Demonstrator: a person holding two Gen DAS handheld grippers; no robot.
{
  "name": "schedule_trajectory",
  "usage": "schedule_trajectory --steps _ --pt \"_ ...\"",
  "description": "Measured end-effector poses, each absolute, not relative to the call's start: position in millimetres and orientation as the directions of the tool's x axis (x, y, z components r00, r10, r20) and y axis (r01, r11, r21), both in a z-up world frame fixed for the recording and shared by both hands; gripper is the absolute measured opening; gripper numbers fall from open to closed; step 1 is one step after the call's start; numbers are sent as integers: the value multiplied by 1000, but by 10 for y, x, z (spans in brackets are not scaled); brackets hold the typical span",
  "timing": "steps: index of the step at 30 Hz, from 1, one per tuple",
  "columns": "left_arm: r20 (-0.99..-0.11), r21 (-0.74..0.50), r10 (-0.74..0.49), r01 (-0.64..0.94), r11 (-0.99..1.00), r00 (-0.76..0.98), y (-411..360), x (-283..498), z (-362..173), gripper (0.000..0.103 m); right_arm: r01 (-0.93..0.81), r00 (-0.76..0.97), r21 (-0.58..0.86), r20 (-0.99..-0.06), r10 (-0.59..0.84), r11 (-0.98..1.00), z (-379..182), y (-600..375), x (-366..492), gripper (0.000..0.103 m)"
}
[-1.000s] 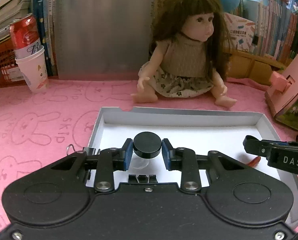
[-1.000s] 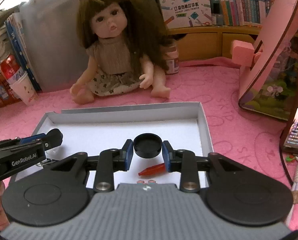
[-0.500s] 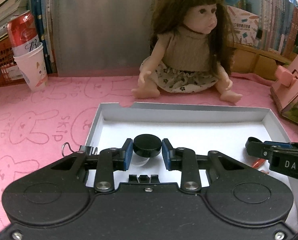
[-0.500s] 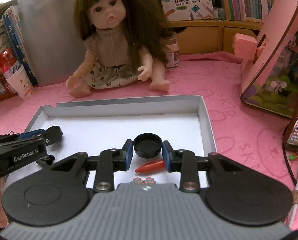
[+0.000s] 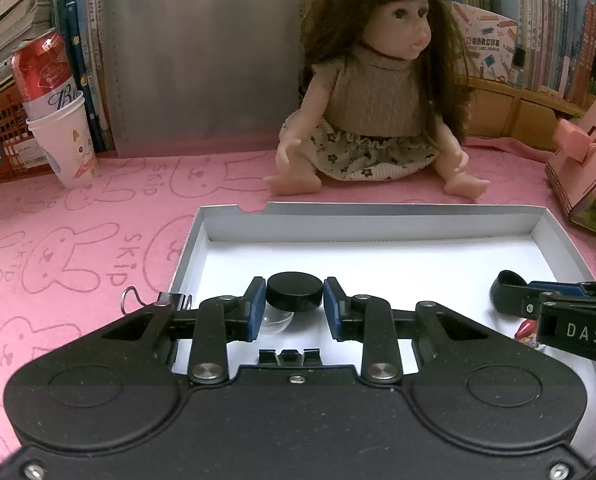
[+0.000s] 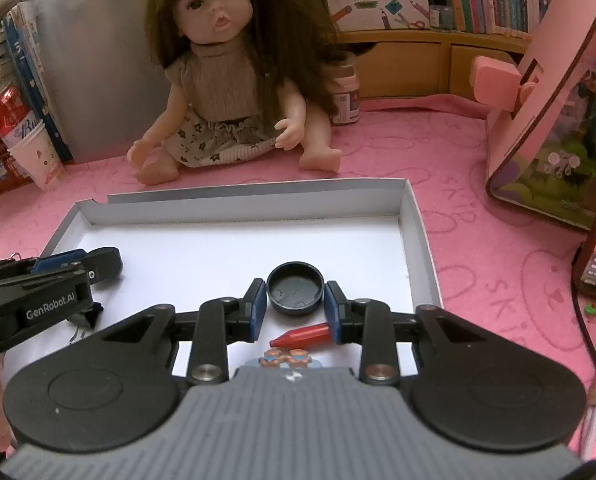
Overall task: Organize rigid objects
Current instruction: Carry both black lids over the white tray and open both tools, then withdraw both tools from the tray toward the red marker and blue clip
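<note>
Left wrist view: my left fingers [image 5: 256,304] are clamped on a black cap [image 5: 295,292], with a clear rounded piece [image 5: 276,320] just under it. I can't tell whether that piece is joined to it. Beyond my tips lies the white box [image 5: 378,222] on the pink counter [image 5: 78,220]. My right fingers [image 5: 510,294] reach in from the right side.

Compared with a second ago, the grip is the same. Only the doll [image 5: 378,92] beyond the box has drifted a little rightward in view.

Right wrist view: my right fingers [image 6: 258,304] are closed on a black lid [image 6: 295,294], hollow side up. A red crayon [image 6: 302,334] lies in the box just nearer than my tips. The box's far wall sits slightly higher in view than before; the grip is unchanged.

I judge that both pieces are still in hand over the box, not yet set down.
</note>
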State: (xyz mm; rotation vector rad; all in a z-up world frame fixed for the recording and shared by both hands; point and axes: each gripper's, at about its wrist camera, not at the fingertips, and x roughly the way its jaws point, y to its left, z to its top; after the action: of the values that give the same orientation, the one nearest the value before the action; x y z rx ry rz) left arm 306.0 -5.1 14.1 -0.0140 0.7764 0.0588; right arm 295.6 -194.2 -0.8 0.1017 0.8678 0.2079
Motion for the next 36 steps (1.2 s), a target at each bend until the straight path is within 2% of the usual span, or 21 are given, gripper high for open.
schedule_trajectory --steps 7,8,9,13,15,21,24,28,36 --pt "-705 -13 40 -69 998 708 -38 3060 148 32 -137 631 179 -742 226 974 2 -1951 2945 41" --pt "-709 -19 36 -69 997 705 -33 3060 150 34 -136 634 184 -739 228 974 10 -1962 2941 52" --pt "-712 -26 27 -65 998 702 -26 3056 154 39 -138 637 189 -735 233 972 21 -1968 2931 57" --pt "-705 -37 11 -52 998 709 -30 2986 202 52 -154 655 196 -714 248 969 87 -1980 2869 62" --pt "-700 -39 7 -48 998 714 -30 2941 230 55 -161 664 192 -705 251 968 127 -1982 2832 65" --pt "-686 -67 -27 -26 997 727 -6 2756 338 56 -185 692 187 -673 263 965 259 -2005 2659 74" --pt "-673 -64 -35 -11 998 739 -5 2621 396 57 -197 705 187 -655 272 962 326 -2037 2542 77" --pt "-653 -78 -63 16 997 754 4 2409 477 72 -209 723 194 -629 285 959 415 -2096 2378 81" --pt "-617 -86 -112 74 993 779 1 1965 612 77 -241 750 199 -583 312 950 552 -2192 2003 86"
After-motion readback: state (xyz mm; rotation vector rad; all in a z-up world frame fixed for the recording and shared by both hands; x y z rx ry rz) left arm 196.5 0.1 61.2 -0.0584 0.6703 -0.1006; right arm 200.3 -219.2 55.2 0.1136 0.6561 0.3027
